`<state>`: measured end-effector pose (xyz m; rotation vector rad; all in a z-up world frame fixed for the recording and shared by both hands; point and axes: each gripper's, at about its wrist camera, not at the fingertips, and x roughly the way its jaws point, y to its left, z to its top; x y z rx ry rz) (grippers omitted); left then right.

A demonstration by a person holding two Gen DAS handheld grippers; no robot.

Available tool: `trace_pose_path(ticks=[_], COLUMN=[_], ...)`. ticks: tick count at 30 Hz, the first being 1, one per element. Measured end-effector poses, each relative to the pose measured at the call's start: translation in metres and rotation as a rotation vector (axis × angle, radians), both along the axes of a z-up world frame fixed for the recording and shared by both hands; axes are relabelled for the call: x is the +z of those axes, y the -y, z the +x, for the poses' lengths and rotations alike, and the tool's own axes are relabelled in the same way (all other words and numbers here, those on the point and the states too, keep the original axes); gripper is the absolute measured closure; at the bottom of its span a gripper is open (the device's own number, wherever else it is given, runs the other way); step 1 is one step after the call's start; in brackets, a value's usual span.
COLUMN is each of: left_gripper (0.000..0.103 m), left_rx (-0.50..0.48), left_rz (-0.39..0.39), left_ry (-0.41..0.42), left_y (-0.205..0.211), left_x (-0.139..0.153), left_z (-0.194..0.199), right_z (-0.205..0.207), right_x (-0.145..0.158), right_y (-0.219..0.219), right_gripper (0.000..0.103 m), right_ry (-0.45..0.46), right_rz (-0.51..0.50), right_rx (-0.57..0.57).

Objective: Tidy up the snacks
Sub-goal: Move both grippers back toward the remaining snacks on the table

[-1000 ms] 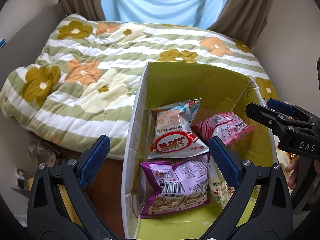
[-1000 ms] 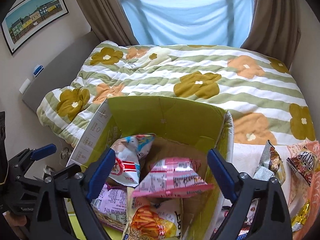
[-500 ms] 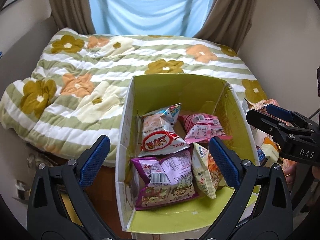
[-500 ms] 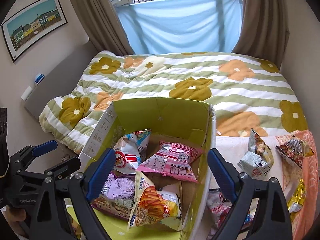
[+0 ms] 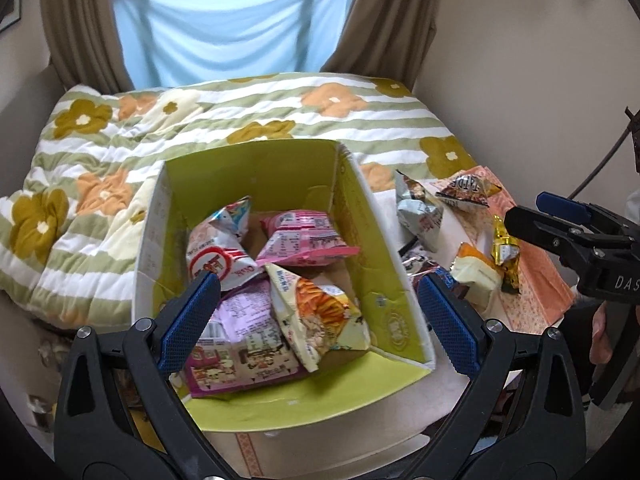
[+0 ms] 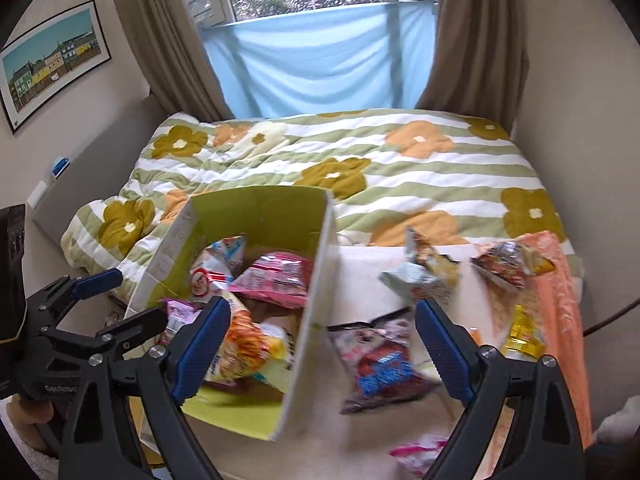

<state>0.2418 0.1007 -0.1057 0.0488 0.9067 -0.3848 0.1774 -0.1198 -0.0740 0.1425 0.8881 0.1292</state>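
Snacks already fill the green box (image 5: 352, 200): a pink packet (image 5: 300, 240) lies flat, long axis running from 9 to 3 o'clock, and an orange-printed packet (image 5: 320, 320) leans tip-up toward 11. On the worktop (image 6: 372, 272), at 3 o'clock from the box, lies a red-and-blue packet (image 6: 380, 364). Left tongs (image 5: 320, 320) and right tongs (image 6: 322, 352) both gape wide, gripping nothing.

I see a cardboard box (image 5: 362, 216), matt, lime-green inside, white paper outside. Snack bags (image 5: 298, 236) inside are glossy plastic film; gold pack (image 5: 505, 248) looks foil. Quilt (image 6: 400, 176) is soft stitched cloth. Gripper pads (image 5: 191, 322) are textured blue rubber w/ matt black plastic arms.
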Motion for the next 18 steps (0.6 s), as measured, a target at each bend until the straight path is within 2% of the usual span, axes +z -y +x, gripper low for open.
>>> trace_pose_path(ticks=[3, 8, 14, 18], left_gripper=[0.004, 0.004, 0.004, 0.004], left_rx=[-0.007, 0.045, 0.173, 0.245], left_rz=[-0.001, 0.005, -0.038, -0.048], left_ry=[0.010, -0.023, -0.103, -0.172], left_y=[0.028, 0.084, 0.145, 0.177], left_x=[0.002, -0.009, -0.035, -0.065], left_z=[-0.018, -0.048, -0.079, -0.094], right_z=[-0.016, -0.033, -0.039, -0.033], right_x=[0.005, 0.005, -0.013, -0.042], right_y=[0.037, 0.093, 0.152, 0.180], right_gripper=[0.011, 0.011, 0.011, 0.011], right_ry=[0.017, 0.034, 0.034, 0.001], right_rz=[0.019, -0.034, -0.064, -0.078], right_rx=[-0.024, -0.003, 0.114, 0.210])
